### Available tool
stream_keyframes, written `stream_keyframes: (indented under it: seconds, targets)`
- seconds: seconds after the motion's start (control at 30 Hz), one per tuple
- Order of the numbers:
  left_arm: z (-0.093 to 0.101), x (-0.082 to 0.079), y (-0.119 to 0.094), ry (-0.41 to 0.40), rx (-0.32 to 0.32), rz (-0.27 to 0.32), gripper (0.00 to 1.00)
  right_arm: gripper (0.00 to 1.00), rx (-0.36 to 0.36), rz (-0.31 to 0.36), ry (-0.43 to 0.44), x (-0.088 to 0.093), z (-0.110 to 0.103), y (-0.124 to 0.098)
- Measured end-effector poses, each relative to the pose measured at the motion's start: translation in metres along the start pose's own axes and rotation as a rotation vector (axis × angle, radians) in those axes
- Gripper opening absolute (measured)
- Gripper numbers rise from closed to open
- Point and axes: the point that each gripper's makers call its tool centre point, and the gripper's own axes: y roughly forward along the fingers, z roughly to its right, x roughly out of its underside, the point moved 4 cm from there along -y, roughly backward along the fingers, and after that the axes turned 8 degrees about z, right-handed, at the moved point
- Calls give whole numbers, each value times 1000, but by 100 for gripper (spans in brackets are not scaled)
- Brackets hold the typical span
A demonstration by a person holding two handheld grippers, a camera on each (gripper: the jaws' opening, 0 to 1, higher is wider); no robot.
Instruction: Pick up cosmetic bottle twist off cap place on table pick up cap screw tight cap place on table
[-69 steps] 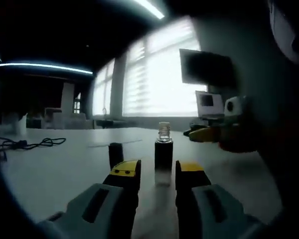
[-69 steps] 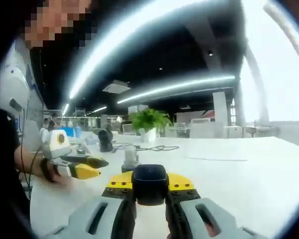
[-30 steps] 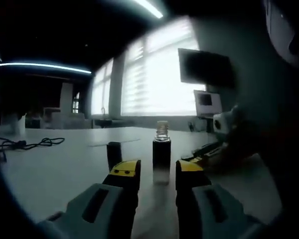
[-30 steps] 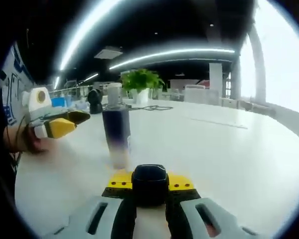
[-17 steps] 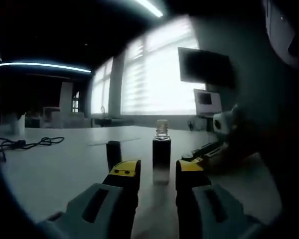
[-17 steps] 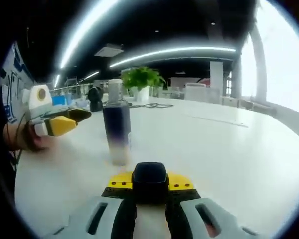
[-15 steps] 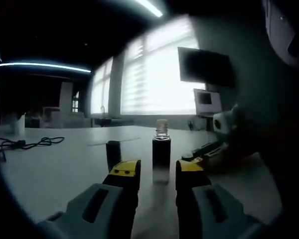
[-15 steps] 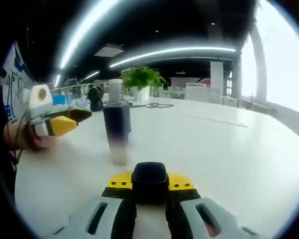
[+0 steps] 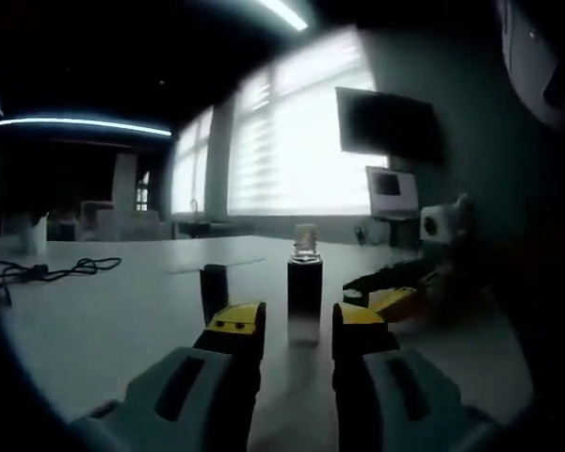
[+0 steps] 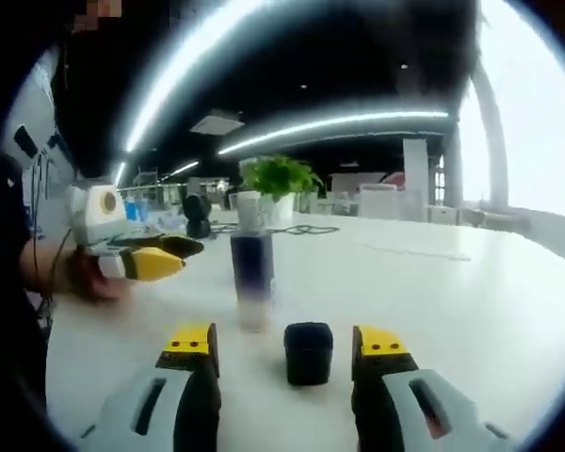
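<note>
Your right gripper (image 10: 287,347) stands spread apart, the black cap (image 10: 308,351) on the table (image 10: 471,301) between its jaws, untouched. Your left gripper (image 9: 297,322) is spread too, facing the uncapped cosmetic bottle (image 9: 304,294).

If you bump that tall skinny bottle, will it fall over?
Probably. The bottle stands tall on a narrow base, so a push near its top would likely tip it. Its body looks smooth, perhaps slippery. With the cap off, it might spill.

Dim office, bright blinds (image 9: 301,141), ceiling strips (image 10: 330,127)
</note>
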Motion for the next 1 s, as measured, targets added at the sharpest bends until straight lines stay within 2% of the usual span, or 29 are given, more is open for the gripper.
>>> stream_keyframes:
  seconds: [0.23,0.33,0.6,0.67,0.73,0.83,0.9,0.93,1.0]
  targets:
    - [1,-2,-1,-13,16,13,22,47,23,16,-24,-2,-3,-8]
    - [1,-2,-2,-15,15,12,22,47,30,35,8,-5,-1,-10]
    - [0,-3,-5,23,0,11,22,46,27,39,6,-5,-6,-18]
    - [-1,-5,-8,35,-16,20,24,46,30,34,-3,-4,-6,-17]
    - [0,-6,-10,26,-2,32,27,45,30,28,-3,-3,-6,-17]
    - [0,-7,-9,38,-2,37,27,45,33,30,0,-3,-5,-16]
    - [3,-5,-8,12,25,22,28,45,37,33,8,-4,-5,-16]
    - [-1,-3,-8,5,-12,9,31,45,36,35,10,-4,-5,-16]
    - [1,-5,-9,15,3,19,33,45,37,31,6,-4,-7,-16]
